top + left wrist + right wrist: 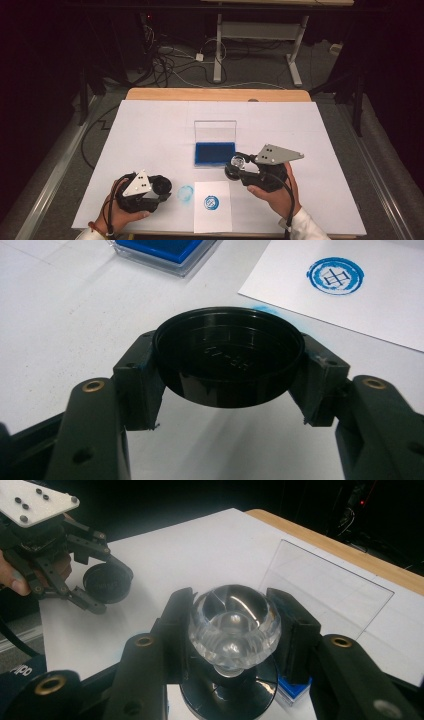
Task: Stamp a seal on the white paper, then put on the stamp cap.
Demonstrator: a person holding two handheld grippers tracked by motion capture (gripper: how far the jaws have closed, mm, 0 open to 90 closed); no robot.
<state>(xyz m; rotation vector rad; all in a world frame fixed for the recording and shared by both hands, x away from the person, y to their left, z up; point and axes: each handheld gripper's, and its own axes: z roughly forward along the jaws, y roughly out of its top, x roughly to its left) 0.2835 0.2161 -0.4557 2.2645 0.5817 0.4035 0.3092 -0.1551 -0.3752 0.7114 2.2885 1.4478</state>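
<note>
We see our left gripper clamping a black round cap (raised lettering unreadable) above the table; our right gripper grips the stamp's clear knob beside the blue ink pad.

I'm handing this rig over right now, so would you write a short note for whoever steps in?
Left gripper: shut on the black round cap, held just above the table.
Right gripper: shut on the clear-knobbed stamp, near the open blue ink pad.
Done: one blue seal print on the paper sheet; a blue smudge lies beside it.
Left: probably recap the stamp and set it down.
</note>
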